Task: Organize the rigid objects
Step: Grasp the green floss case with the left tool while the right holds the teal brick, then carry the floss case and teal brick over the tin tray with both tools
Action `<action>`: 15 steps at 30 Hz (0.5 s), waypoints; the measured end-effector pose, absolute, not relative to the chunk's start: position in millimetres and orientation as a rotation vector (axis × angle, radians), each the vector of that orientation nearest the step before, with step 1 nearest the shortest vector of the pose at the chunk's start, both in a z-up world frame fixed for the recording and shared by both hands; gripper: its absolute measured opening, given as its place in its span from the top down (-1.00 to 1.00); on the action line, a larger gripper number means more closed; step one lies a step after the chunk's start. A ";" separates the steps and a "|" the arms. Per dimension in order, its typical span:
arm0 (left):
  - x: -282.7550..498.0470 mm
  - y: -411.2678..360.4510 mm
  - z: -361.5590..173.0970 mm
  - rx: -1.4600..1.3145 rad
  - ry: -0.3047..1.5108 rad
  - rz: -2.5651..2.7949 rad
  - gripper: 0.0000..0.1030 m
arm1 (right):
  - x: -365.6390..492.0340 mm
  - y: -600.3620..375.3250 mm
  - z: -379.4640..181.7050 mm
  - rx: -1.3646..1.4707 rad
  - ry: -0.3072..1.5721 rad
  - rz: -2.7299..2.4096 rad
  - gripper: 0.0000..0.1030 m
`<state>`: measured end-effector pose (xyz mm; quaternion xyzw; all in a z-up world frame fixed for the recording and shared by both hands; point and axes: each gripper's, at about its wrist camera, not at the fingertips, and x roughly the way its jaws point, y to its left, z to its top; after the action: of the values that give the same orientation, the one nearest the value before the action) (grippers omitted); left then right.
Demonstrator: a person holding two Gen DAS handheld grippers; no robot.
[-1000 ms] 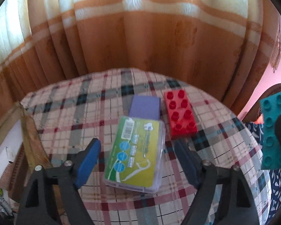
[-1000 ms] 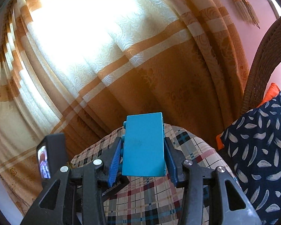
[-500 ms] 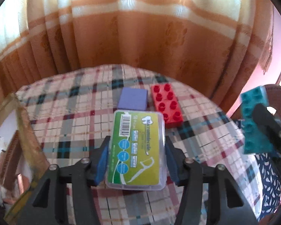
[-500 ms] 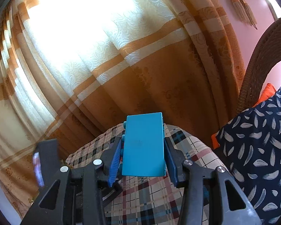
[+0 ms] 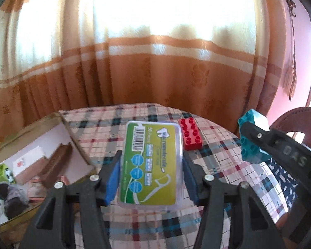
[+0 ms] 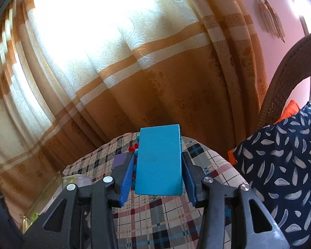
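Left gripper is clamping the floss-pick box, long axis running along the fingers, lifted above the plaid table. Right gripper is clamping the teal brick, also airborne. Red brick is lying far-right of the box, lengthwise near-to-far; the left gripper is judged nearer it.

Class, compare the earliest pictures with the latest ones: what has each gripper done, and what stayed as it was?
The left gripper closed on the floss pick box and lifted it off the plaid table. The right gripper still clamps the teal brick. The red brick stayed put.
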<state>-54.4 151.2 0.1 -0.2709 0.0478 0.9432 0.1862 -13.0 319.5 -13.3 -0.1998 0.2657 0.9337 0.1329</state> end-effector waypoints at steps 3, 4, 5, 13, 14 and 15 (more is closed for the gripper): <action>-42.1 142.1 5.8 -0.676 0.156 2.698 -0.05 | -12.8 314.5 -13.9 -0.588 0.748 2.701 0.09; -40.8 137.8 7.4 -0.656 0.156 2.707 -0.05 | -12.9 312.6 -13.7 -0.590 0.738 2.699 0.09; -39.7 134.7 7.5 -0.653 0.165 2.713 -0.05 | -12.9 311.3 -13.4 -0.589 0.730 2.700 0.09; -41.5 98.3 12.7 -0.707 0.086 2.740 -0.04 | -11.4 293.6 -5.7 -0.566 0.595 2.713 0.10; -40.2 97.0 11.7 -0.705 0.085 2.743 -0.05 | -11.2 292.1 -4.7 -0.560 0.583 2.715 0.10; -38.9 93.9 11.5 -0.700 0.084 2.749 -0.05 | -10.0 289.2 -3.3 -0.552 0.561 2.716 0.10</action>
<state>-38.9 93.9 11.5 -0.2438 0.0293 0.9575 0.1512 -10.0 289.2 -3.3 -0.1929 0.1958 0.9487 0.1561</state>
